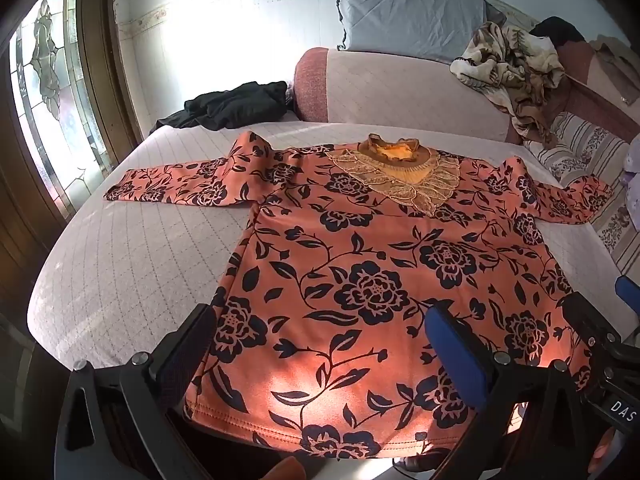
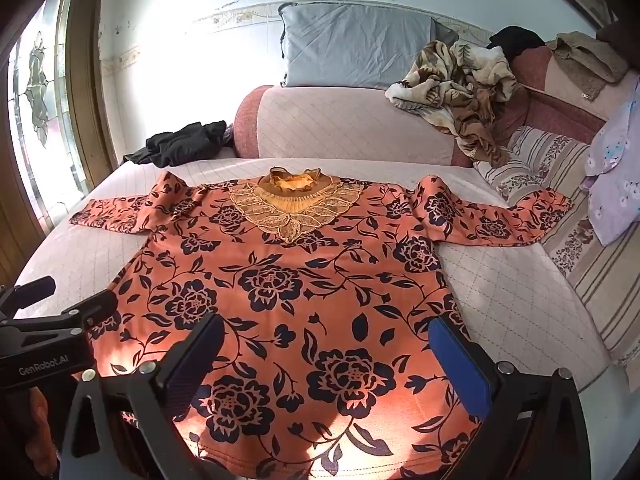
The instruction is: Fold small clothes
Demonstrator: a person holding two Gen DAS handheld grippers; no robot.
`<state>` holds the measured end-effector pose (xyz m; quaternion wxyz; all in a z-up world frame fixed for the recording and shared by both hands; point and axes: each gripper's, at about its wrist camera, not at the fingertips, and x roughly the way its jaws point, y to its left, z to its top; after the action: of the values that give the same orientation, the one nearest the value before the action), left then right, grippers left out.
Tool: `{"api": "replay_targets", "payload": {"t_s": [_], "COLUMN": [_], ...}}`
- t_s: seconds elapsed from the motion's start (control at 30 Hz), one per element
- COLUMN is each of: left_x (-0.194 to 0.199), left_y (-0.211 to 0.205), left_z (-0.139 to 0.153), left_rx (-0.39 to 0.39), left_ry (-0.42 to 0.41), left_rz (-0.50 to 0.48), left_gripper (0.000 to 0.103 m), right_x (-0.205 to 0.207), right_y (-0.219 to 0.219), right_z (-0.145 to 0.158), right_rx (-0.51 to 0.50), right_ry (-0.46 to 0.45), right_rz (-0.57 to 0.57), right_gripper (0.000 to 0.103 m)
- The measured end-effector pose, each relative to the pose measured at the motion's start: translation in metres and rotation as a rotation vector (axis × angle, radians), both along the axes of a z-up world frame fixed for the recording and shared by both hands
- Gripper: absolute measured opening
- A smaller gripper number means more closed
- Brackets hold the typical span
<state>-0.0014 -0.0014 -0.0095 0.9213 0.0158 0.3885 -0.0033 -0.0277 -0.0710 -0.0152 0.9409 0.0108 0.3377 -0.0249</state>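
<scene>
An orange floral blouse (image 1: pixel 360 280) lies flat and wholly unfolded, sleeves outspread, on the quilted bed (image 1: pixel 132 264), as the left gripper (image 1: pixel 320 356) and right gripper (image 2: pixel 328 364) hover with jaws apart over its hem, every fold apparently yet to come.

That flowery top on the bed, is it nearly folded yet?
Not yet. Done: the top lies spread flat, both sleeves out. In hand: nothing; the left hand-held gripper and right hand-held gripper are open above its hem. Left: every fold.
</scene>
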Motion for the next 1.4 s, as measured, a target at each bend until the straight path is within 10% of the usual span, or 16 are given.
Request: {"api": "replay_targets", "payload": {"t_s": [1.4], "left_x": [0.001], "left_y": [-0.001], "left_z": [-0.004], "left_rx": [-0.035], "left_ry": [0.039], "left_rz": [-0.035], "left_gripper": [0.103], "right_x": [0.003], "right_y": [0.011], "right_z": [0.009], "right_rx": [-0.023], "right_ry": [-0.058], "right_rz": [0.023], "right_gripper": [0.103]}}
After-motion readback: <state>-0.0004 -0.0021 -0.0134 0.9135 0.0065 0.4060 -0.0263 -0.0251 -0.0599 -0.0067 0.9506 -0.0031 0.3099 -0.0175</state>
